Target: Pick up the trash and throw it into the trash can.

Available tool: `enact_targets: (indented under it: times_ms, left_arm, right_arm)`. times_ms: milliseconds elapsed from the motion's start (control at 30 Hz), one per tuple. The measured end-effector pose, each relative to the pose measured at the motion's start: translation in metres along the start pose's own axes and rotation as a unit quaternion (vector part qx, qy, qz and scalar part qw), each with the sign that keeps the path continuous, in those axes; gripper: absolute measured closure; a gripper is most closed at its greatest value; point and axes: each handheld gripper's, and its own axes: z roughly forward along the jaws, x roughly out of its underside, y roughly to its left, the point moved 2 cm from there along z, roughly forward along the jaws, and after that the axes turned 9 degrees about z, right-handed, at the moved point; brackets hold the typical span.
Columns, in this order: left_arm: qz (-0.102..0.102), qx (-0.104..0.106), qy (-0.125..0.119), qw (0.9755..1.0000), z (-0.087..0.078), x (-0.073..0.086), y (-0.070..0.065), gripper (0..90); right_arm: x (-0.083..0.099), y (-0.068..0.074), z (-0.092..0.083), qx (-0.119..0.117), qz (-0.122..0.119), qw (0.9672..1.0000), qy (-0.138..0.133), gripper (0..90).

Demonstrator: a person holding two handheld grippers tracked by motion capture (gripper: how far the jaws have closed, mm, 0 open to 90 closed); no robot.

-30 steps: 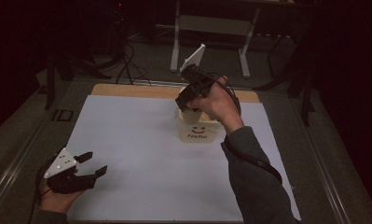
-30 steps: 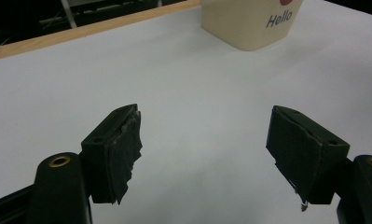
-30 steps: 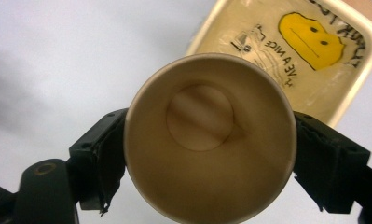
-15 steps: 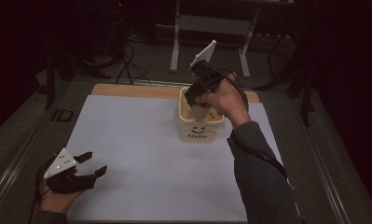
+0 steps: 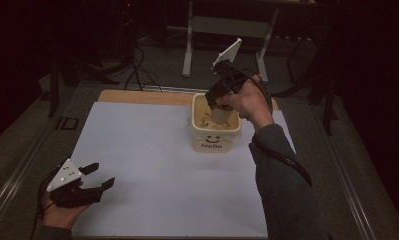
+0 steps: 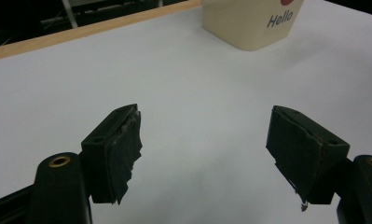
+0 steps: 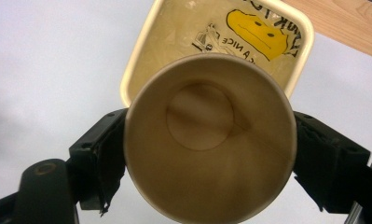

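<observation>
Gripping a paper cup [image 7: 209, 140] (mouth up), the right gripper [image 5: 222, 100] hangs over the cream tub [image 5: 214, 134]. At seven o'clock the left gripper [image 5: 99, 176] rests, jaws wide and empty.

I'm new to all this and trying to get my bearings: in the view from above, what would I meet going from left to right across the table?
Left gripper, open over the white sheet → cream tub marked Hello → right gripper, holding a paper cup over the tub.
</observation>
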Motion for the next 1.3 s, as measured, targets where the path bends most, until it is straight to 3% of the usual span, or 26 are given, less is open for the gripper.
enact_targets:
  times_ms: [267,667,1300]
  left_arm:
    - [-0.001,0.0,0.0,1.0,0.0,0.0,0.0,26.0]
    - [-0.001,-0.002,-0.001,1.0,-0.001,0.0,0.001,26.0]
    - [-0.002,-0.002,-0.002,1.0,-0.002,0.0,0.001,26.0]
  right_arm:
    - [-0.004,-0.01,-0.002,0.01,0.013,0.9999,-0.001,17.9]
    - [-0.008,-0.012,0.002,0.01,0.017,0.9998,-0.005,17.8]
    - [-0.008,-0.011,0.028,0.005,0.017,0.9998,0.007,17.6]
